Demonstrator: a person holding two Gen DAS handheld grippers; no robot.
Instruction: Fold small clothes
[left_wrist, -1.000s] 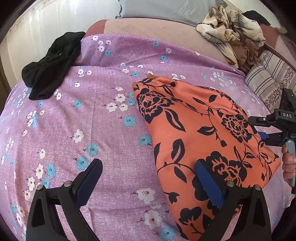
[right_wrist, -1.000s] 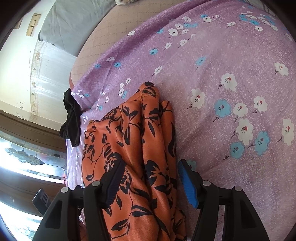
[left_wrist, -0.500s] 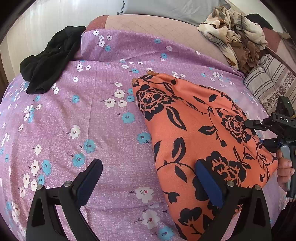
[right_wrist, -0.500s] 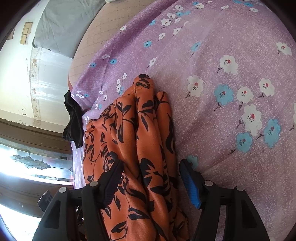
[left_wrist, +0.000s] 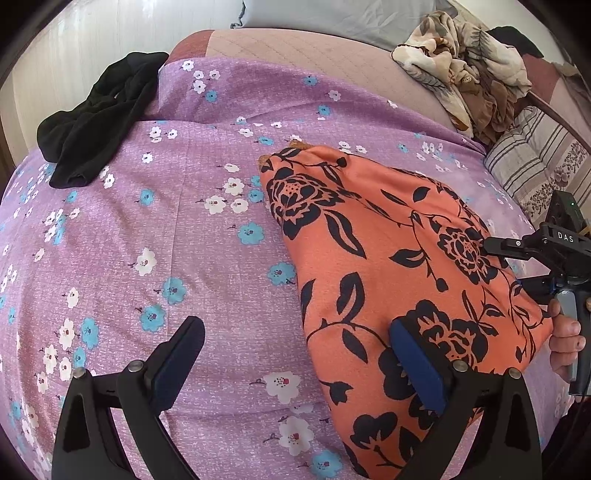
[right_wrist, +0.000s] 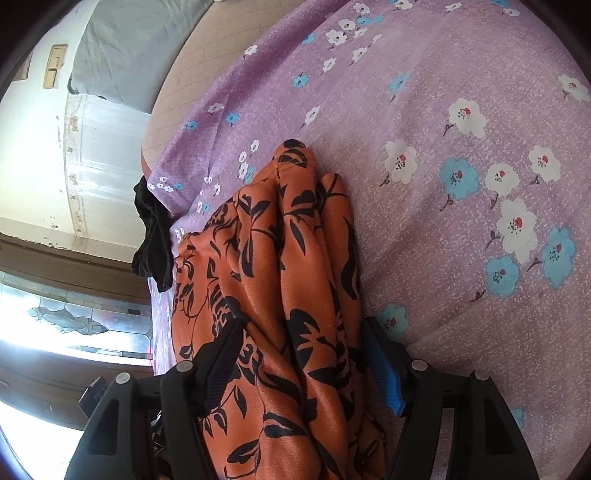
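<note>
An orange garment with black flowers (left_wrist: 376, 266) lies folded on the purple floral bedsheet (left_wrist: 184, 229). My left gripper (left_wrist: 295, 354) is open, low over the sheet, its right finger over the garment's near edge. My right gripper (right_wrist: 303, 350) is open, with a thick bunch of the orange garment (right_wrist: 280, 295) lying between its fingers. It also shows in the left wrist view (left_wrist: 517, 258) at the garment's right side, held by a hand.
A black garment (left_wrist: 99, 118) lies at the sheet's far left edge. A crumpled floral cloth pile (left_wrist: 465, 66) and a striped cushion (left_wrist: 535, 162) are at the far right. A grey pillow (left_wrist: 332, 14) lies at the back.
Both views shifted slightly. The orange garment's bunched edge sits deeper between my right gripper's fingers. The left gripper stays open over the sheet.
</note>
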